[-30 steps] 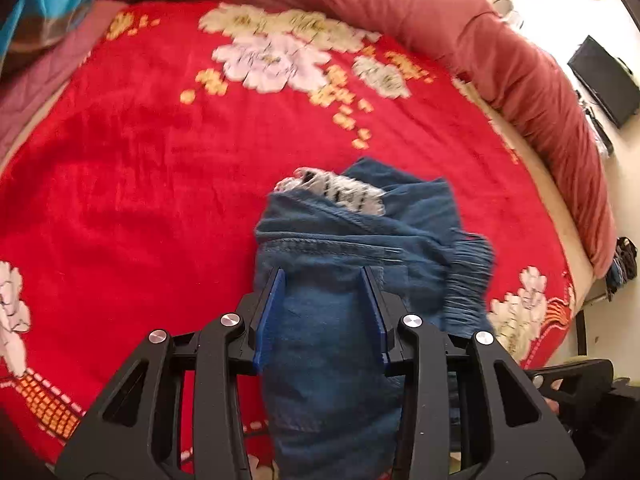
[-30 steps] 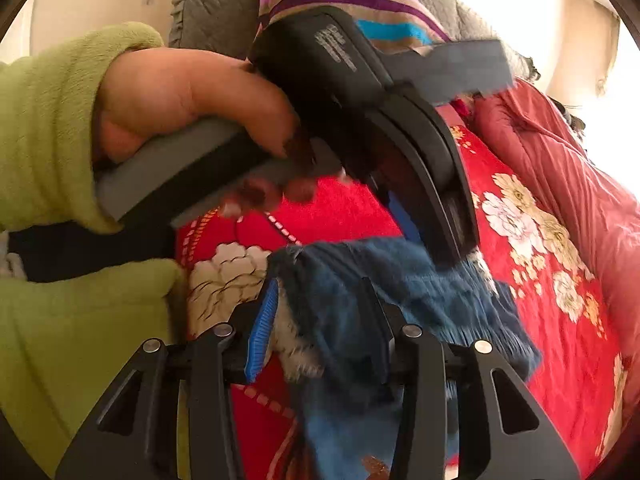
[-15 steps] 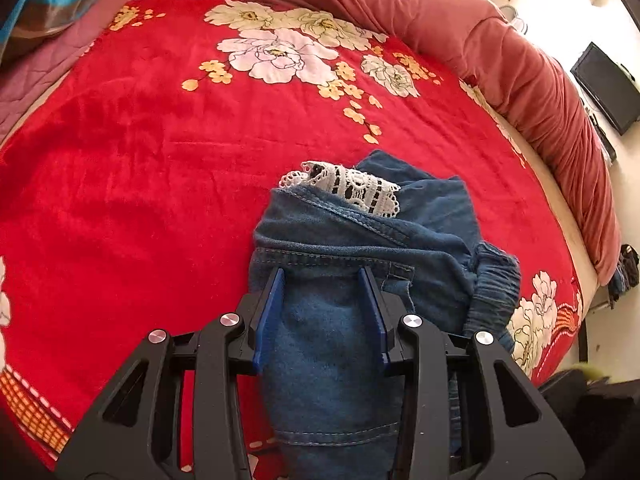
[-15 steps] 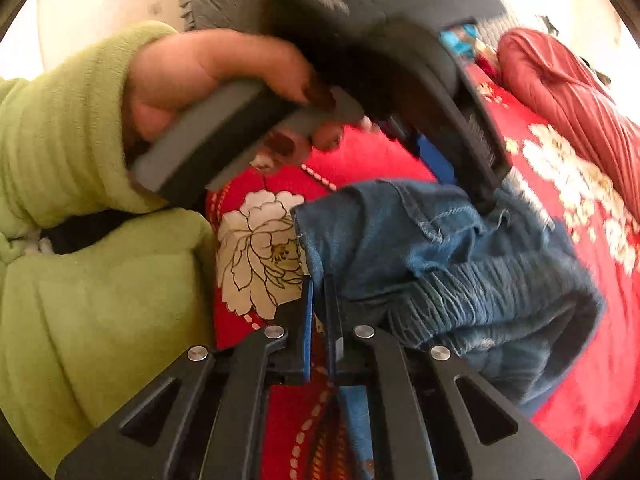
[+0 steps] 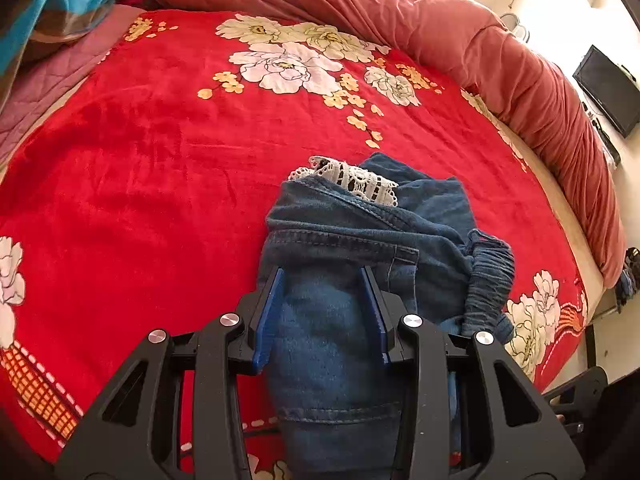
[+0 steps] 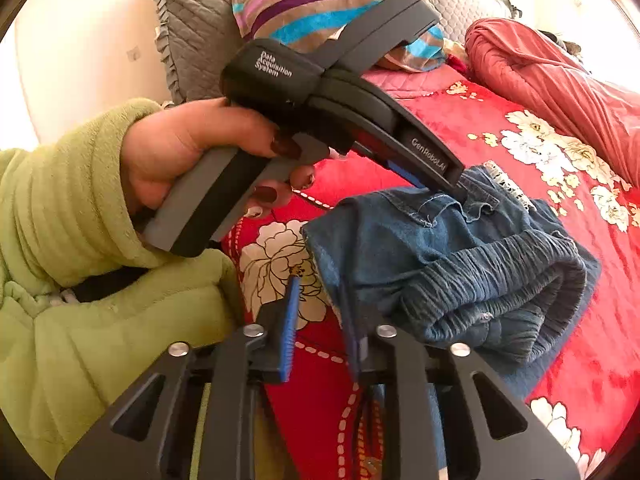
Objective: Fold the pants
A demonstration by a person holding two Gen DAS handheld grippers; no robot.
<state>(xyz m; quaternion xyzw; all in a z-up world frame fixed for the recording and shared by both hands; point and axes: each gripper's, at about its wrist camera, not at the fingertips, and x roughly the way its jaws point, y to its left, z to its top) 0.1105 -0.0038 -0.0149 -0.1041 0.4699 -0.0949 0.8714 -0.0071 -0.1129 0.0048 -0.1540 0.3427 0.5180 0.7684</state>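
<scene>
Both grippers' jaws gape over folded pants (image 5: 360,240).

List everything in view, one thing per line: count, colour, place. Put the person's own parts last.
pants: one, blue denim with white lace trim, bunched on the blanket, near edge of the bed.
blanket: one, red with pale flowers, spread over the bed.
quilt: one, dusty pink-red, heaped along the bed's far and right edge.
striped pillow: one, purple, turquoise and tan, at the head of the bed.
grey pillow: one, quilted grey, behind the striped one.
screen: one, black, on the wall to the right.
left gripper: black with blue pads, fingers apart around a denim fold.
right gripper: black with blue pads, open, at the pants' near corner.
left hand: green sleeve, dark red nails, holding the left gripper's handle.
</scene>
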